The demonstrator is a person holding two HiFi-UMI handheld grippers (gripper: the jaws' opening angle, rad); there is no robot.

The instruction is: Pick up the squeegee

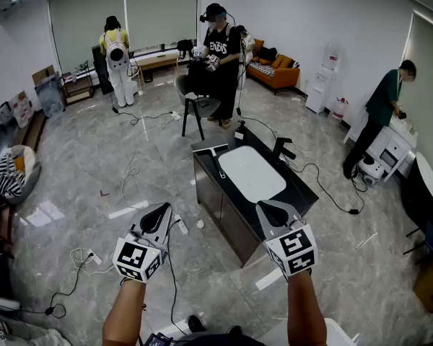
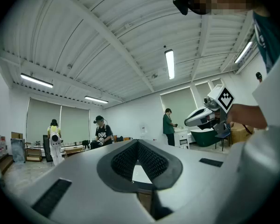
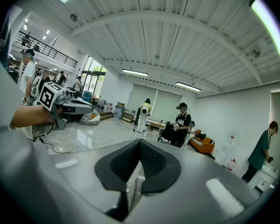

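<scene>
**Squeegee** [image 1: 219, 162]: lying flat on the far left part of the dark counter [image 1: 303, 187], just beside the white basin [image 1: 251, 173]. Nothing is touching it. It is probably sitting there because the basin is what it would be wiping.

**Left gripper** [image 1: 159, 208]: hovering level over the floor, well short of the counter. Its fingers are pressing together at the tips and pinching nothing.

**Right gripper** [image 1: 268, 206]: hovering at the counter's near end and tipping slightly downward, as if aiming along the top. Its fingers are also meeting tip to tip, with nothing between them. It looks better placed for the reach. Either gripper would need its fingers spreading before taking the handle.

**Faucet** [image 1: 282, 148]: standing on the counter at the basin's far right side, apart from the squeegee.

**Surroundings**: a person in a black shirt [image 1: 218, 52] is standing beyond the counter, behind a chair [image 1: 199, 108]. Cables [image 1: 133, 171] are trailing across the floor.
</scene>
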